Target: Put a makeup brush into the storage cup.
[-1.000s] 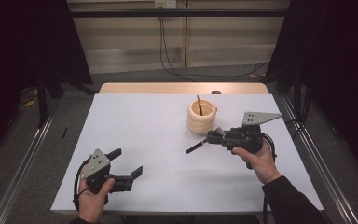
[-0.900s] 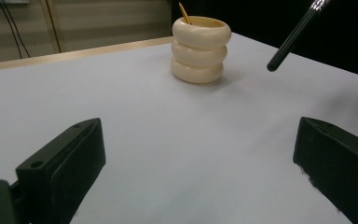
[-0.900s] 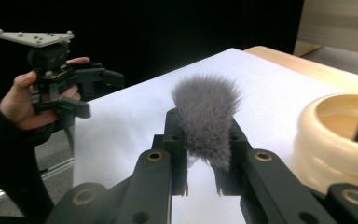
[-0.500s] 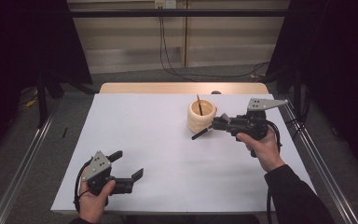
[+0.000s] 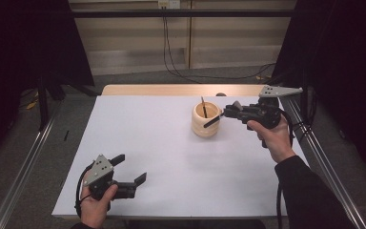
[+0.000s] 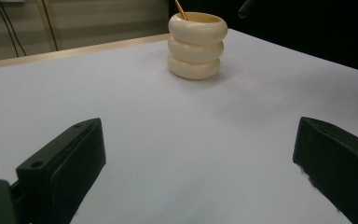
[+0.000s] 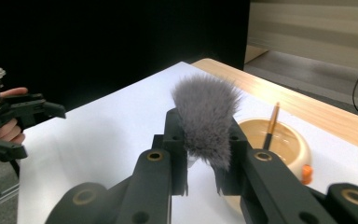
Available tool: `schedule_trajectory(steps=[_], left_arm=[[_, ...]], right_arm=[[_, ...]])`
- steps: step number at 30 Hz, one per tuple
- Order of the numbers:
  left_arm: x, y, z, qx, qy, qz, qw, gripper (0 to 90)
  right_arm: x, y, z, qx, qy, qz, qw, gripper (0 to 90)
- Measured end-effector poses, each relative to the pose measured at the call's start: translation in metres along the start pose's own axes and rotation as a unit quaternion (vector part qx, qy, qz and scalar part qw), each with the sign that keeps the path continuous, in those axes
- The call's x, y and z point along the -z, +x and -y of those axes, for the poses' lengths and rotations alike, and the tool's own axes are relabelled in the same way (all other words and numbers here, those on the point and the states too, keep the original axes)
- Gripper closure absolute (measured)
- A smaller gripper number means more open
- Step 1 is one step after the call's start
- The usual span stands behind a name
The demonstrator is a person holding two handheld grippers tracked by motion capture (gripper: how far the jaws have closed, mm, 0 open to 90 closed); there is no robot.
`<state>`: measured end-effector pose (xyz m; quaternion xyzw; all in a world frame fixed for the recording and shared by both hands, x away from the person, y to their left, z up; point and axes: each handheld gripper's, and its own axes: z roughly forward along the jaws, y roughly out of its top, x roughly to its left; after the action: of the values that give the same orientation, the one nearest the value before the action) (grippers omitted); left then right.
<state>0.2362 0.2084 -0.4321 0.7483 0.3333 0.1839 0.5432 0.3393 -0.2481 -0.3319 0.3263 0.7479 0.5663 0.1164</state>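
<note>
The right gripper (image 5: 228,112) hovers over the far right of the white desk (image 5: 171,152), just beside a cream ribbed cup (image 5: 206,119). A thin stick (image 5: 203,107) leans inside the cup; in the right gripper view its lower end is hidden within. Nothing stands between the gripper and the cup. In that view the jaws are closed narrowly on a fluffy grey brush (image 7: 207,119), bristles up; its handle is hidden between them. In the high view a dark handle juts from the gripper toward the cup rim. The left gripper (image 5: 129,172) rests at the near left edge of the desk, well apart from the cup, its jaws wide and empty.
</note>
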Motion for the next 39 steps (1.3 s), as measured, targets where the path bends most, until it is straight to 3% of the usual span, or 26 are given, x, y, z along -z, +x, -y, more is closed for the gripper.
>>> schedule_trajectory(steps=[9, 17, 22, 24, 30, 39], left_arm=[[0.000, 0.000, -0.001, -0.003, -0.001, 0.004, 1.0000, 2.1], [-0.001, 0.002, -0.001, 0.000, 0.001, 0.006, 1.0000, 2.1], [-0.001, 0.002, 0.000, 0.008, -0.008, 0.008, 0.9999, 1.9], [-0.001, 0.002, -0.001, -0.001, -0.004, 0.006, 1.0000, 1.9], [-0.004, 0.002, -0.001, 0.003, -0.002, 0.013, 0.9999, 1.9], [-0.004, 0.002, -0.002, 0.001, -0.002, 0.005, 1.0000, 1.9]], right_arm=[[0.001, -0.013, -0.013, -0.002, 0.001, 0.030, 0.9996, 77.4], [-0.009, -0.023, -0.020, -0.002, 0.021, 0.048, 0.9986, 77.4], [-0.020, -0.028, -0.024, -0.002, 0.031, 0.057, 0.9979, 77.4], [-0.026, -0.029, -0.024, 0.000, 0.038, 0.060, 0.9975, 77.4], [-0.043, -0.034, -0.021, -0.004, 0.047, 0.062, 0.9970, 77.4], [-0.059, -0.040, -0.014, -0.002, 0.059, 0.067, 0.9960, 77.4]])
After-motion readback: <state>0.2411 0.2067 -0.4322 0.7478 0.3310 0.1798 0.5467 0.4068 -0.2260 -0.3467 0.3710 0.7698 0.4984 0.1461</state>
